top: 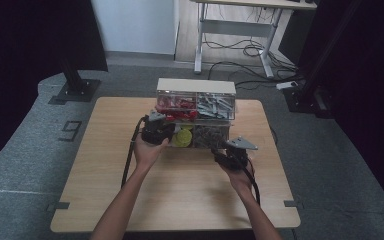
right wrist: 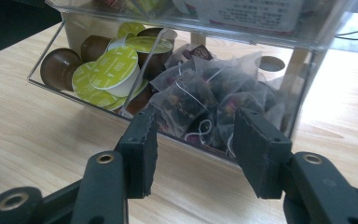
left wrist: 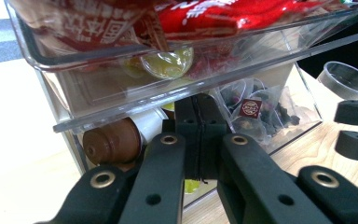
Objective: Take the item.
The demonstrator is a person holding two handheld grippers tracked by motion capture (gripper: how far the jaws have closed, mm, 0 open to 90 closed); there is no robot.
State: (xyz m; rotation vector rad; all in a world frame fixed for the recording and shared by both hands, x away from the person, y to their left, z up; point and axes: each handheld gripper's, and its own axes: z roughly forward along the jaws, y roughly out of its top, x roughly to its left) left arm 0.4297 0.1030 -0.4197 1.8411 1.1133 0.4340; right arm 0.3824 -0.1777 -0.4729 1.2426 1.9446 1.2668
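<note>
Grey carpet floor (top: 25, 145), white desk (top: 240, 30) w/ cables (top: 245, 50) behind, dim light.

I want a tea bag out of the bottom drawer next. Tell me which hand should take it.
Right. The right gripper faces the open lower drawer with jaws apart, tea bags straight ahead. The left gripper is shut against the organizer's front.

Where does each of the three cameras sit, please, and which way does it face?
High view: above the person's side of the table, looking forward and down at the clear organiser; both forearms, left tongs and right tongs show.
Left gripper view: on the left tongs, jaws shut, facing the lower drawer beneath the upper one.
Right gripper view: on the right tongs, jaws apart, facing the tea bags.
Both gripper views share the tea bags and coffee capsules.
</note>
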